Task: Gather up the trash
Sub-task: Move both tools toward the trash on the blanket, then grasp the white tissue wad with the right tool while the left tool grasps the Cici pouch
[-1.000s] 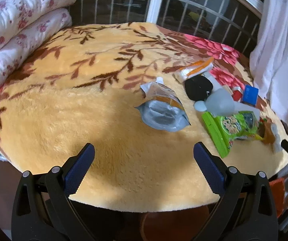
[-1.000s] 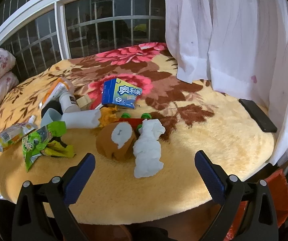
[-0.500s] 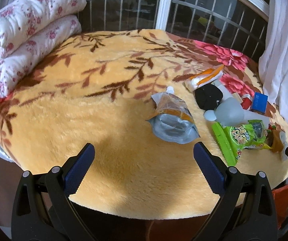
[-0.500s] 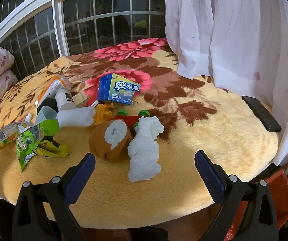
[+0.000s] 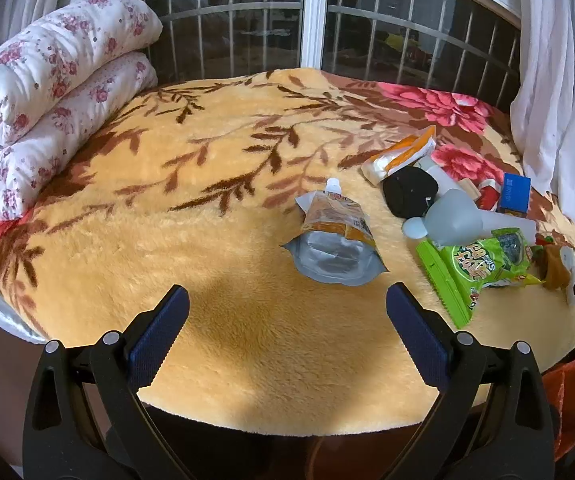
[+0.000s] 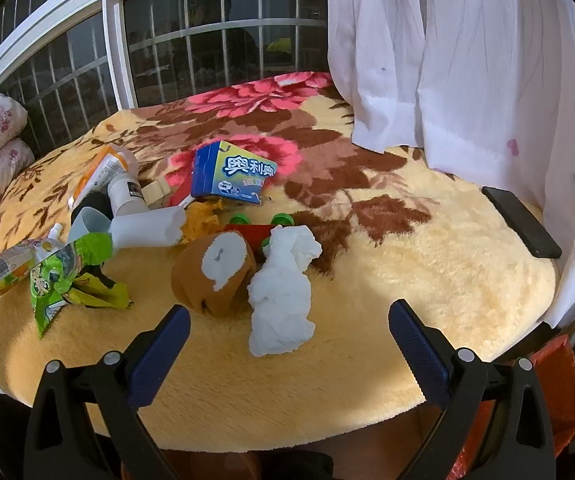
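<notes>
A plush yellow blanket [image 5: 215,248] with brown leaves and red flowers is covering the bed in the left wrist view, a folded floral quilt [image 5: 47,96] lying at its far left corner and a barred window [image 5: 311,20] showing dark behind it. The left gripper [image 5: 287,320] is hanging over the near edge, its jaws spread wide and gripping nothing. A silver pouch [image 5: 335,240] is lying just ahead of it, slightly right of centre, and the rest of the trash is sitting farther right: a green wrapper [image 5: 479,264], a clear bottle [image 5: 455,218], a black cap [image 5: 409,196] and an orange tube [image 5: 401,154].

In the right wrist view a white curtain [image 6: 467,60] is falling onto the blanket [image 6: 427,272] and a black phone [image 6: 521,222] is lying near the right edge. The right gripper [image 6: 289,336] is also gaping wide and empty, with a crumpled tissue [image 6: 283,280] just ahead between the fingers, touching a brown sock [image 6: 215,272]; a blue box [image 6: 233,174] is lying behind them and the wrapper [image 6: 67,272] to the left.

Compared with a second earlier, the left camera is sitting farther back and more to the left, with more quilt showing; the tissue is appearing closer to the right gripper.
</notes>
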The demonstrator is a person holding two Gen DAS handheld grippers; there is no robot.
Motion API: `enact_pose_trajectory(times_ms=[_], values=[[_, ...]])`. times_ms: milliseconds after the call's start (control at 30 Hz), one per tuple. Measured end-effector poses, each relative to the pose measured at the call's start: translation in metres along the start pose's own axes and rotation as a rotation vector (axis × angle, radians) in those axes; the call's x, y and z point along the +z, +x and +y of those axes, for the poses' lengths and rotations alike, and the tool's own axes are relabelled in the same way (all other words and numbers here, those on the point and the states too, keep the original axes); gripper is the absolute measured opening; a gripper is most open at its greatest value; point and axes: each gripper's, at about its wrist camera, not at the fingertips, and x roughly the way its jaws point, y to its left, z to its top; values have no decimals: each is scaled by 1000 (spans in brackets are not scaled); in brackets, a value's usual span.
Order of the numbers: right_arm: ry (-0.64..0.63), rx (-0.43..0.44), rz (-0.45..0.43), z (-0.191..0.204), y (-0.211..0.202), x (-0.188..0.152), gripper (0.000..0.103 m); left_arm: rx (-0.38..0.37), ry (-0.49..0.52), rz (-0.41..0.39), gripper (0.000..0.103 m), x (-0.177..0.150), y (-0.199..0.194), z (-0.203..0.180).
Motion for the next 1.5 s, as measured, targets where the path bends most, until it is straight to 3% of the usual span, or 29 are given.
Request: enact_pose_trajectory(times_ms=[800, 1000, 1100, 1167, 1233, 1500], values=[[-36, 14, 24, -24, 29, -5, 97, -8, 6, 12, 96, -6, 4, -5], [-28, 21, 31, -21, 47, 6, 81, -4, 5, 36, 96, -6, 12, -1], [-41, 30, 39, -16, 55, 11, 63, 5, 8, 43, 96, -5, 15, 1], [-44, 31, 38, -14, 58, 13, 43, 8, 8, 47, 96, -6, 16, 2], [-46, 36, 38, -13, 59, 13, 35, 11, 5, 47, 96, -6, 16, 5], [23, 121, -5, -28, 29, 4, 33, -10, 22, 22, 96, -12, 9, 18]])
